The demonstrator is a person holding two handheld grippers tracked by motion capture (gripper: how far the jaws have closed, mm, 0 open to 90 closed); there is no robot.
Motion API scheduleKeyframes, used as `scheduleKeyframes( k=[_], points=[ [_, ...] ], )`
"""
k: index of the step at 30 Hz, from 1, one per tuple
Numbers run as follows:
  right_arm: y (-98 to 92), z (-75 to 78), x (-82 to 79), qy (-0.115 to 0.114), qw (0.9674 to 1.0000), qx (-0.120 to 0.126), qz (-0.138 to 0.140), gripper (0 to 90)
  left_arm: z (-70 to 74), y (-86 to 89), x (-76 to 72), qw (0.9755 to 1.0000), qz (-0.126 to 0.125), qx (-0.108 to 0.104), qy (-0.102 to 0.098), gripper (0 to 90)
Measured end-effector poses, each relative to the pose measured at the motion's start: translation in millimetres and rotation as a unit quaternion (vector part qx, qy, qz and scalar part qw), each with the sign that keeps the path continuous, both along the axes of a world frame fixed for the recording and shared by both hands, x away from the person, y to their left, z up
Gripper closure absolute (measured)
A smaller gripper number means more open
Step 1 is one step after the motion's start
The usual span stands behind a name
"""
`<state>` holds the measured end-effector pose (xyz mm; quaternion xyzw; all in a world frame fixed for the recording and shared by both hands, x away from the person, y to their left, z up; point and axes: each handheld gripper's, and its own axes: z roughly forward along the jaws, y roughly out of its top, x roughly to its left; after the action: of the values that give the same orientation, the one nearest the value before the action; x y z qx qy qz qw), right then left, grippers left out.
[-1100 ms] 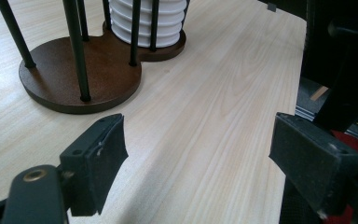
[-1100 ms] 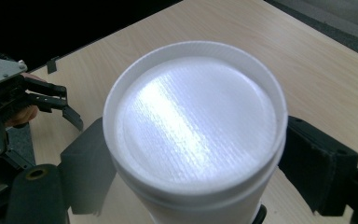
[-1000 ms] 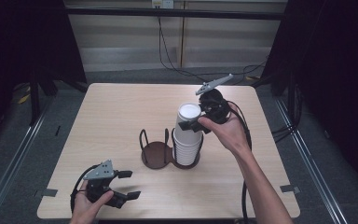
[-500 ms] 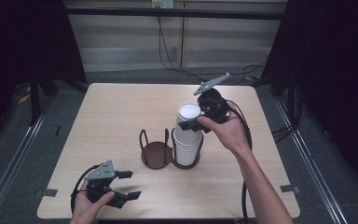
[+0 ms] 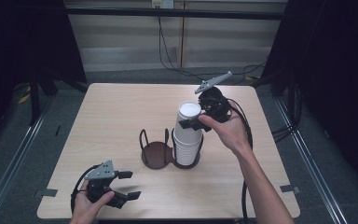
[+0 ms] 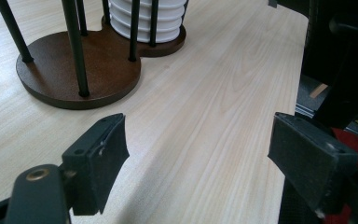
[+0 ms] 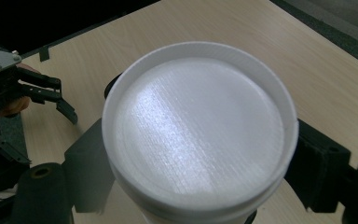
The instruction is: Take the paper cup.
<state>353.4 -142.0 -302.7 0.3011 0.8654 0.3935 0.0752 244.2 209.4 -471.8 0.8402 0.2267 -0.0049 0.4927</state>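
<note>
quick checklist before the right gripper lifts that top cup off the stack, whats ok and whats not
1. Right gripper jaws on both sides of the top cup: ok.
2. Firm grip on the cup wall: cannot tell, the cup rim hides where the pads meet it.
3. Cup stack seated upright in the holder: ok.
4. Other side of the holder free: ok, bare base in the left gripper view.
5. Left gripper away from the stack: ok, open near the table's front edge.
6. Only one cup will come away: cannot tell.
</note>
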Motion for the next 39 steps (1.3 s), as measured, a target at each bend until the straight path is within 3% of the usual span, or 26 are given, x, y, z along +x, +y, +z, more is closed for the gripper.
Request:
scheduleKeyframes(
  k=[13,39],
  points=[
    [-3.6,8.5,-3.0,-0.008,0.9999,0.011,-0.006,20.8,-0.1,-0.1,0.1,1.0,-0.002,0.001,0.002,19.0],
    [-16.0,22.3,-8.6,-0.029,0.9977,0.06,-0.012,21.7,2.1,0.5,-0.9,0.9999,-0.004,-0.011,-0.004,18.7]
  ],
)
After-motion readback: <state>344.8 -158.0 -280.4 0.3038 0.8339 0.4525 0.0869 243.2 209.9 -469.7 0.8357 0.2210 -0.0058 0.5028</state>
